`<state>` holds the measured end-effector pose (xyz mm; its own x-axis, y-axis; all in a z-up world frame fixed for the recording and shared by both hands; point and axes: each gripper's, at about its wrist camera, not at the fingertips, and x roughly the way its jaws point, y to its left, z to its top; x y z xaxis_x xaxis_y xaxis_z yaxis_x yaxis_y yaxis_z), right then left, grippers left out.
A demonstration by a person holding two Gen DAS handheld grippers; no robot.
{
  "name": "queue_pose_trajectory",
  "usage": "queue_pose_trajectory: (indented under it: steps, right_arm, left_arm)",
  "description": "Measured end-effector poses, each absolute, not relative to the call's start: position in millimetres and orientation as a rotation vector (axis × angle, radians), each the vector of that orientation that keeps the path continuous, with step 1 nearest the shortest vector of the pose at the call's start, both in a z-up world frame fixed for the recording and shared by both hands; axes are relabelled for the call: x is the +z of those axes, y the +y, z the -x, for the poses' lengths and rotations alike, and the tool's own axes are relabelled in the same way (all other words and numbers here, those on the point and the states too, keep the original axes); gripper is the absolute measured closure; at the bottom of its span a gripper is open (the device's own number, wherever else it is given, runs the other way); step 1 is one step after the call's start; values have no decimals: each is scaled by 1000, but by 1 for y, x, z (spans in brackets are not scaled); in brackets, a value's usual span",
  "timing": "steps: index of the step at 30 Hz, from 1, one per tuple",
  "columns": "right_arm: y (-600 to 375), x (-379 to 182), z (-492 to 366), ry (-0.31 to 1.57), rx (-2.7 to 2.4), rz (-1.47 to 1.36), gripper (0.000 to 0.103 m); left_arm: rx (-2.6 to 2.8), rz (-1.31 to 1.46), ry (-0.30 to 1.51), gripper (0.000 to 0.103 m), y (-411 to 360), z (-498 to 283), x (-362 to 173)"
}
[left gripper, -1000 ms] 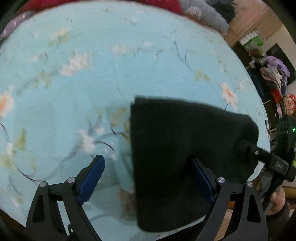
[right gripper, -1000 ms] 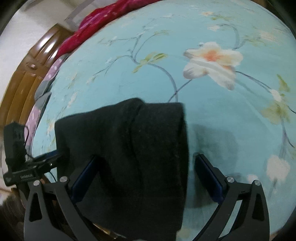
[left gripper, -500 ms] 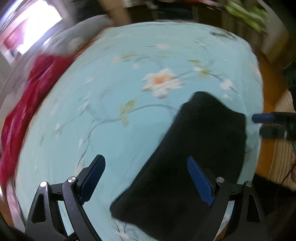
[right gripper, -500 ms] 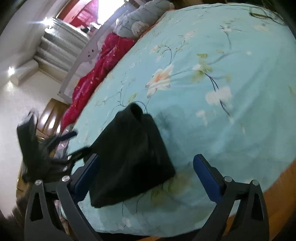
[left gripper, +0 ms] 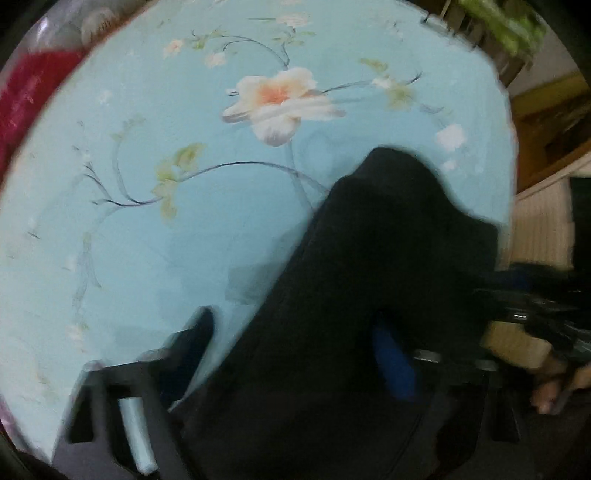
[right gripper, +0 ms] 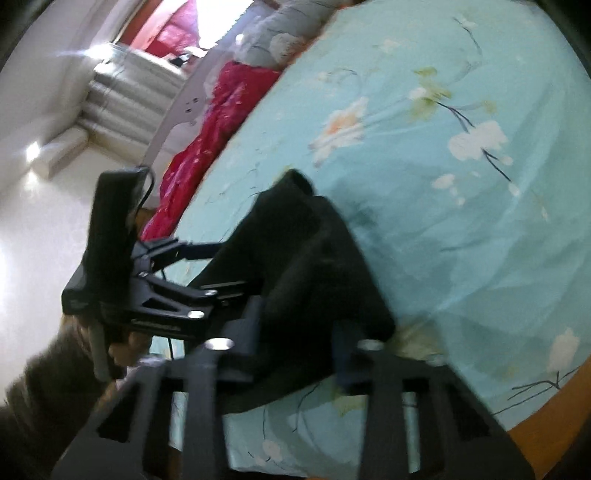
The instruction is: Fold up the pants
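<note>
The black pants [left gripper: 376, 266] lie folded into a thick bundle on the light blue flowered bedsheet [left gripper: 184, 221], near the bed's edge. In the left wrist view my left gripper [left gripper: 295, 347] straddles the near end of the bundle, its fingers narrower than before, with cloth between them. In the right wrist view the pants [right gripper: 295, 251] sit between the fingers of my right gripper [right gripper: 299, 332], which have closed in on the cloth. The left gripper [right gripper: 177, 288] shows there too, at the bundle's left side. Both views are motion-blurred.
A red blanket [right gripper: 207, 122] and grey pillows [right gripper: 288, 33] lie at the head of the bed. The wooden bed frame edge [right gripper: 546, 402] runs along the near side. A shelf with green items [left gripper: 498, 33] stands beyond the bed.
Both grippers dropped back onto the folded pants and their fingers closed in from wide open onto the bundle's near end. The views swung and blurred.
</note>
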<state>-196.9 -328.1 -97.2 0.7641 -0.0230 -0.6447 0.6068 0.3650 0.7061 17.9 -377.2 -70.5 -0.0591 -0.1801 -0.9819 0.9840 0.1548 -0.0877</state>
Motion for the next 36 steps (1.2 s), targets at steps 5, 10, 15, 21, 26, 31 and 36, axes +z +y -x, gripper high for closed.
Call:
queue_pose_trajectory:
  steps: [5, 10, 15, 21, 26, 31, 36]
  right_arm:
    - [-318, -75, 207, 524, -314, -1199, 78]
    - [-317, -111, 205, 618, -380, -1238, 79]
    - [-325, -100, 213, 582, -355, -1254, 73]
    - [-350, -71, 218, 492, -418, -1150, 59]
    - [-371, -71, 168, 550, -434, -1024, 61]
    - [-383, -114, 153, 711, -517, -984, 69]
    - [-396, -102, 166, 653, -434, -1061, 65]
  left_arm:
    - [-1304, -875, 1109, 75, -367, 4, -33]
    - [-1135, -940, 1126, 43, -384, 5, -72]
    - [-1096, -848, 1130, 39, -371, -11, -53]
    - [-1040, -762, 1110, 35, -336, -33, -29]
    - [-995, -726, 1117, 35, -347, -33, -41]
    - [-900, -676, 1147, 29, -348, -44, -67]
    - [-870, -516, 1216, 29, -316, -66, -40]
